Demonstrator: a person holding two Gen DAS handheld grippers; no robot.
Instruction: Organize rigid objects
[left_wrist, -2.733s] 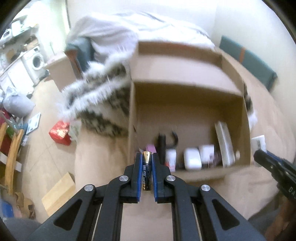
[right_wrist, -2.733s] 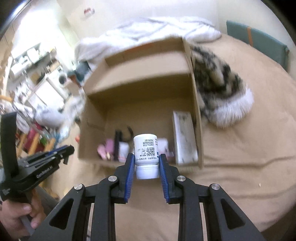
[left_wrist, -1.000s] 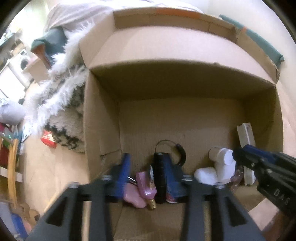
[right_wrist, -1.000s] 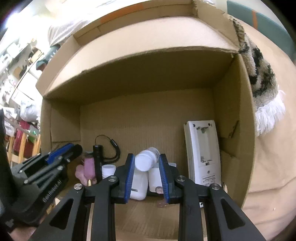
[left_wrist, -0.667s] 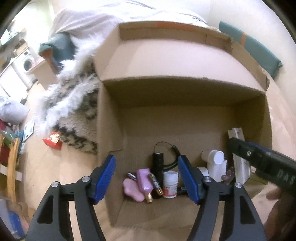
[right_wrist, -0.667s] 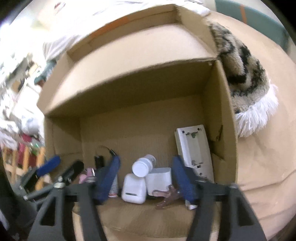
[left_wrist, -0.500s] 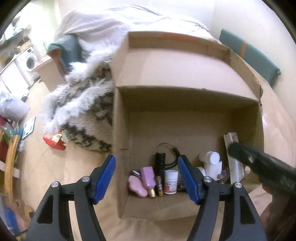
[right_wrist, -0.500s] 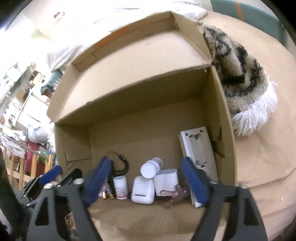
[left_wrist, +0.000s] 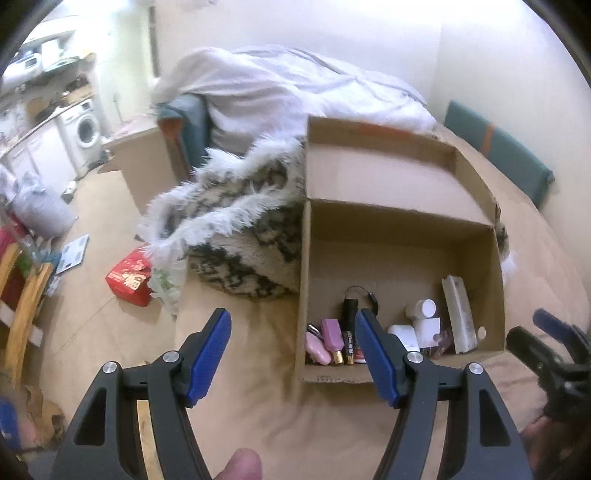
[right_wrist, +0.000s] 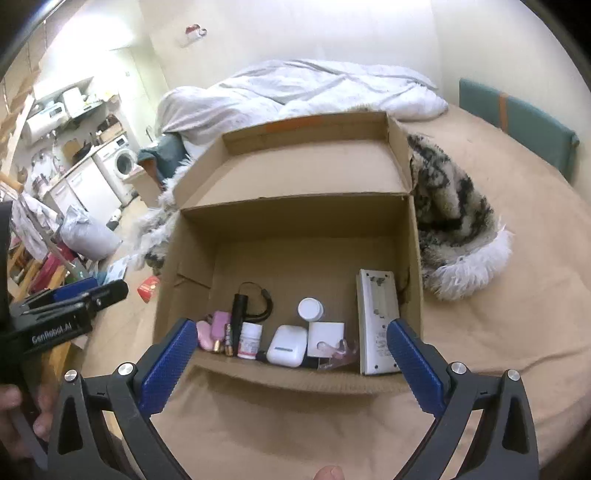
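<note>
Two grippers: we hold both spread wide, empty.
Left gripper (left_wrist: 293, 334): near cardboard box (right_wrist: 413, 280).
Right gripper (right_wrist: 291, 349): facing white bottle (right_wrist: 310, 309).

Matt cardboard box (right_wrist: 295, 177), glossy white plastic case (right_wrist: 287, 345), fluffy blanket (right_wrist: 454, 221).

I'm seeing cardboard box (right_wrist: 192, 258): objects (right_wrist: 288, 343) crowding near wall; far floor lying open; fur blanket (right_wrist: 454, 221) flanking it.
</note>
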